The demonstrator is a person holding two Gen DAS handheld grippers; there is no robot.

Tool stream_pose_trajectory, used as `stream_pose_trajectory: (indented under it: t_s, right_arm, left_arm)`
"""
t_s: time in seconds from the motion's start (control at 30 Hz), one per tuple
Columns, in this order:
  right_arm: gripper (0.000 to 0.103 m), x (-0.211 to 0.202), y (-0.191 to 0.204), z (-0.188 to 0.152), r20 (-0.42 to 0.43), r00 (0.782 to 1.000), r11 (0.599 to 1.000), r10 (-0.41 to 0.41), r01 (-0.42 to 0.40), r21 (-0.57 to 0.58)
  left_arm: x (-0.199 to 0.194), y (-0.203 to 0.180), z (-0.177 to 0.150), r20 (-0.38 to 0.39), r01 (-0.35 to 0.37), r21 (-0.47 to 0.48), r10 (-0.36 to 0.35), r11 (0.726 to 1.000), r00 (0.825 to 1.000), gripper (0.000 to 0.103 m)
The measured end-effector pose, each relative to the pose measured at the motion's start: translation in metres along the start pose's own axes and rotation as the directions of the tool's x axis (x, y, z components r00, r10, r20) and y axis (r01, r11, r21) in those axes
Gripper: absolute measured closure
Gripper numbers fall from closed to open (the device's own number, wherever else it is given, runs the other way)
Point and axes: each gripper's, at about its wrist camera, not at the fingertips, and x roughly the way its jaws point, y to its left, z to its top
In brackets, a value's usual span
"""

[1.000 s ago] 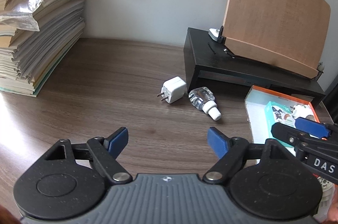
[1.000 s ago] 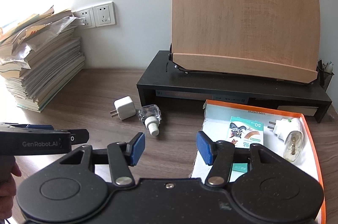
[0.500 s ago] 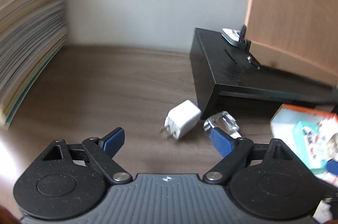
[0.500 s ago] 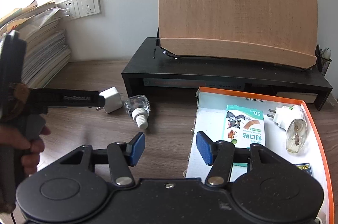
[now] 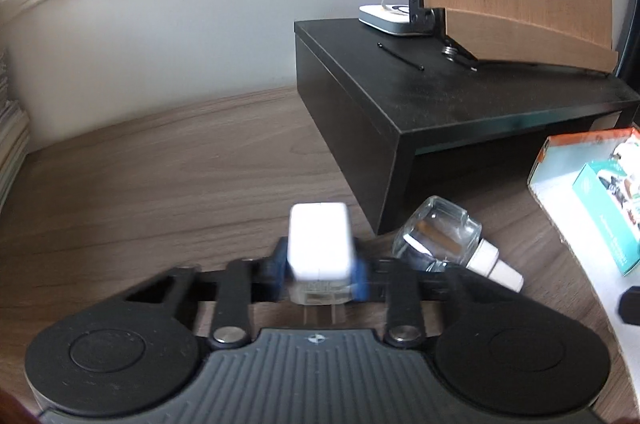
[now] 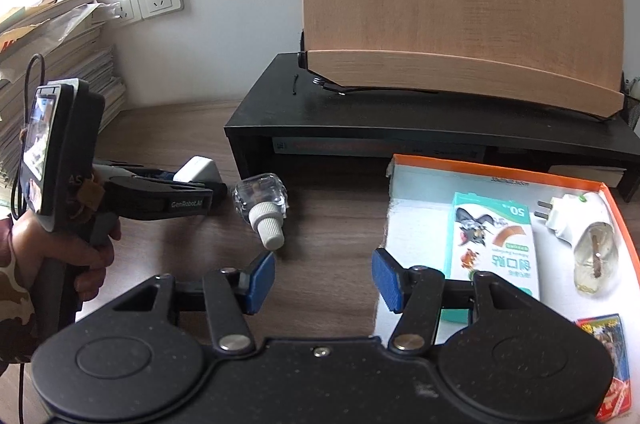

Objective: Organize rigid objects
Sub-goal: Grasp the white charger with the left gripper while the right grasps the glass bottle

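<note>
Clamping white charger (image 5: 320,244), left gripper (image 5: 320,274) low over desk (image 5: 160,184)

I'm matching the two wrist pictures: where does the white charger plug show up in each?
Left wrist: white charger plug at lower centre, clamped by the left gripper.
Right wrist: at mid-left, in that gripper.
Shared landmark: clear glass bottle just right of it.

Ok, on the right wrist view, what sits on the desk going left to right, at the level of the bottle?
Left gripper shut on the white charger → clear glass bottle lying on its side → orange-rimmed box holding the teal bandage packet → white plug-in device.
</note>
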Motion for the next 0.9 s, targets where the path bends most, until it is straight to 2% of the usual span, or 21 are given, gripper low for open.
stream_pose_trajectory:
  t_s: [0.27,0.4,0.57,0.67,0.7,0.9]
  right_arm:
    - [0.033,0.049,0.026,0.020,-0.028,0.998,0.996,0.055,-0.056,-0.063]
    - [0.033,0.079,0.034,0.033,-0.058,0.993,0.992,0.107,-0.110,-0.057]
    - [0.031,0.113,0.043,0.041,-0.107,0.988,0.990,0.109,-0.117,-0.073]
    - [0.029,0.119,0.045,0.043,-0.089,0.992,0.992,0.094,-0.101,-0.078]
    - [0.041,0.119,0.045,0.043,-0.084,0.993,0.993,0.088,-0.094,-0.073]
    - [0.042,0.102,0.046,0.036,-0.059,0.997,0.996,0.056,-0.060,-0.069]
  left_arm:
    - [-0.024,0.015,-0.014,0.004,-0.018,-0.092,0.019,0.996,1.000,0.074]
    - [-0.043,0.020,-0.021,0.009,-0.024,-0.131,0.026,0.991,1.000,0.074]
    - [-0.054,0.031,-0.021,0.017,-0.024,-0.163,0.028,0.986,0.999,0.074]
    - [-0.060,0.031,-0.027,0.016,-0.022,-0.185,0.026,0.982,1.000,0.074]
    - [-0.062,0.032,-0.028,0.018,-0.023,-0.189,0.027,0.982,0.999,0.074]
    - [-0.069,0.030,-0.031,0.032,-0.016,-0.202,0.023,0.979,0.999,0.074]
